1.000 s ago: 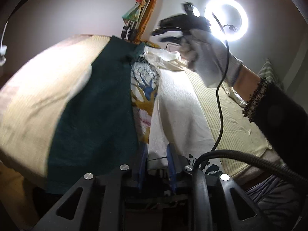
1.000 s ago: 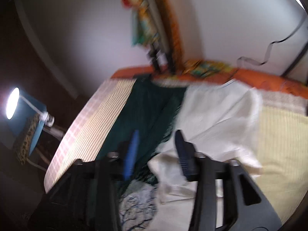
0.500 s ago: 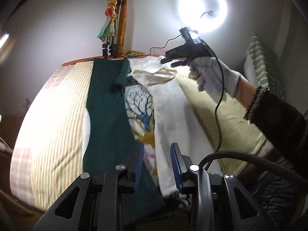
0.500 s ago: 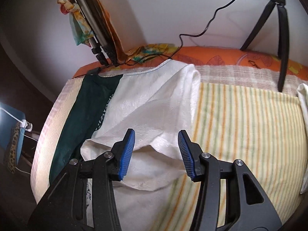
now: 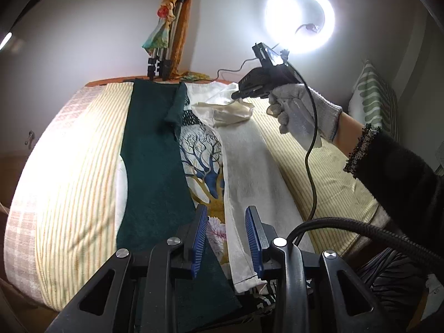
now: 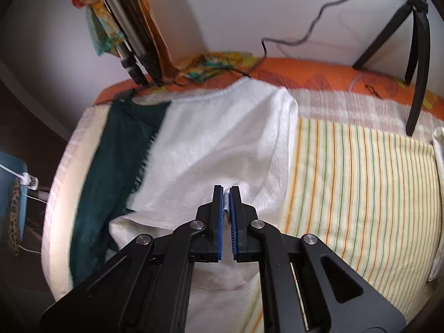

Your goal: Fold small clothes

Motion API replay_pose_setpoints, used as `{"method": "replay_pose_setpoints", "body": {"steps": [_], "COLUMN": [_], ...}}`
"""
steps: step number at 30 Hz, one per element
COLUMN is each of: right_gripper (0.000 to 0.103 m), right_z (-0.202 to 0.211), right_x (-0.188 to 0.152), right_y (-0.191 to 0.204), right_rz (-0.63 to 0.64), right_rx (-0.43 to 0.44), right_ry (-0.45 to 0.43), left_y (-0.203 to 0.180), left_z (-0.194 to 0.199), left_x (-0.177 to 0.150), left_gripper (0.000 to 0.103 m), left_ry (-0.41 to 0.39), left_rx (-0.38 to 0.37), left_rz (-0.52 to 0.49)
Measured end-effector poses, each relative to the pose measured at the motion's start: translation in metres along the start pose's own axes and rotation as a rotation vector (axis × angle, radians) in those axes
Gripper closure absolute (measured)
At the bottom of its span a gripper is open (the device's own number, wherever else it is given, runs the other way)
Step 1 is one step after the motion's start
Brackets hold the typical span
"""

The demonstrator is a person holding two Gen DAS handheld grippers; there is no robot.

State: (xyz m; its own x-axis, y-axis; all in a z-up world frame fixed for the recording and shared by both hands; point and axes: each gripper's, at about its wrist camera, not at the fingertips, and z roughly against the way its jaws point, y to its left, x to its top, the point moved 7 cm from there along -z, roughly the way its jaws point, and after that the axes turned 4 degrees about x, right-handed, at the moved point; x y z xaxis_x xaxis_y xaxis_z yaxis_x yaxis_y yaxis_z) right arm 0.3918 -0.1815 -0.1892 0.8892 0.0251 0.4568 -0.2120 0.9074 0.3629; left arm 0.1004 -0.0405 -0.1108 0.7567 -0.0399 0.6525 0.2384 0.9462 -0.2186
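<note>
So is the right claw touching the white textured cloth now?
Touching. The right wrist view shows the right claw shut on a pinched fold of the white textured cloth.

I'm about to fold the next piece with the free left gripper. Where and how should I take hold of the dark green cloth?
Probably the near hem of the green cloth, coming in low from the near edge of the bed. It lies flat and long, so only its edges offer a lip. The left gripper is open just above that end; the right gripper is shut on the white cloth.

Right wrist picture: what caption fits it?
Right hand-held gripper pinching white cloth on the striped bed.
</note>
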Motion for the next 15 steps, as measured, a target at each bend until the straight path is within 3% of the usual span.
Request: {"method": "replay_pose_setpoints", "body": {"steps": [7, 15], "right_gripper": [0.097, 0.097], "right_z": [0.006, -0.056], "right_x": [0.039, 0.059], "right_y": [0.045, 0.086], "right_rz": [-0.043, -0.077], "right_rx": [0.105, 0.147], "right_ry": [-0.049, -0.012], "left_y": [0.016, 0.047], "left_z": [0.008, 0.006], "left_x": [-0.007, -0.011], "left_gripper": [0.075, 0.075], "left_ry": [0.0, 0.018], "left_rx": [0.014, 0.046], "left_rz": [0.023, 0.088]}}
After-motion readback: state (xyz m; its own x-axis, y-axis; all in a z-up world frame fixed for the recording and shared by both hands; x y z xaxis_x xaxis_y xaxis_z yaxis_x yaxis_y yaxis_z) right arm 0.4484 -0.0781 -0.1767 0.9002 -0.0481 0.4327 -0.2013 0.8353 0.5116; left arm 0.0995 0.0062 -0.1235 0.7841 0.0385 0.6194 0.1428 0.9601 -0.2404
